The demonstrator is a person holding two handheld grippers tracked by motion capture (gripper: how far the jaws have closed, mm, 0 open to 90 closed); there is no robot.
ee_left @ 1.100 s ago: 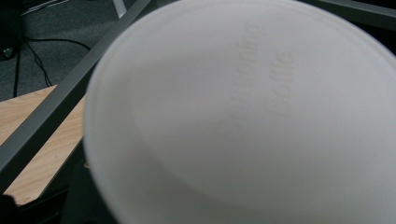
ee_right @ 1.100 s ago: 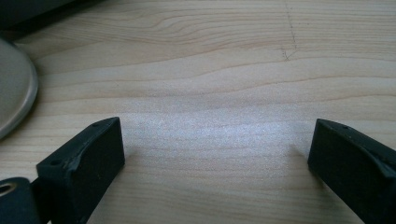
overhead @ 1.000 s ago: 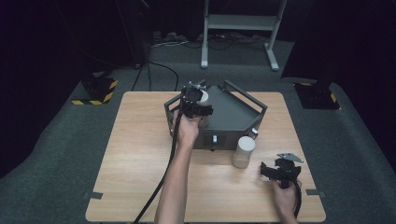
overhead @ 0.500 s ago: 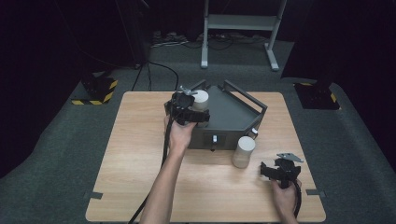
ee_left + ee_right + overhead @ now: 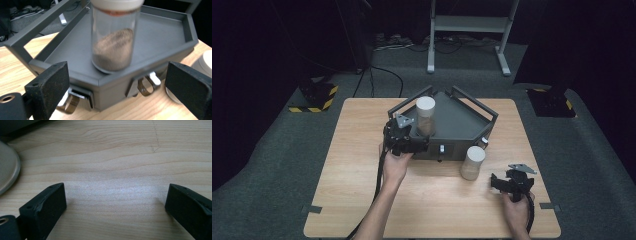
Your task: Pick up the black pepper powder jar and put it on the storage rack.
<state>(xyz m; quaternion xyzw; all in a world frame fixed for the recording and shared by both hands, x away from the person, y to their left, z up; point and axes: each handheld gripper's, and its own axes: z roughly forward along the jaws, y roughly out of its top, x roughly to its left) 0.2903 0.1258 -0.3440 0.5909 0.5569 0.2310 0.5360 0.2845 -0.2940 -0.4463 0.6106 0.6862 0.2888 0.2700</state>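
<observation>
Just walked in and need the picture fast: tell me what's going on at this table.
A person works two handheld grippers at a wooden table. The left gripper has just opened and let go of a jar of brown powder, which stands upright on the grey tray; the open jaws sit just short of it. A second jar stands on the table beside the tray. The right gripper rests open near that jar, holding nothing.

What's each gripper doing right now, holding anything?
Left gripper: open, jaws just opened, clear of the jar on the grey tray.
Right gripper: open, empty, over the table.
</observation>
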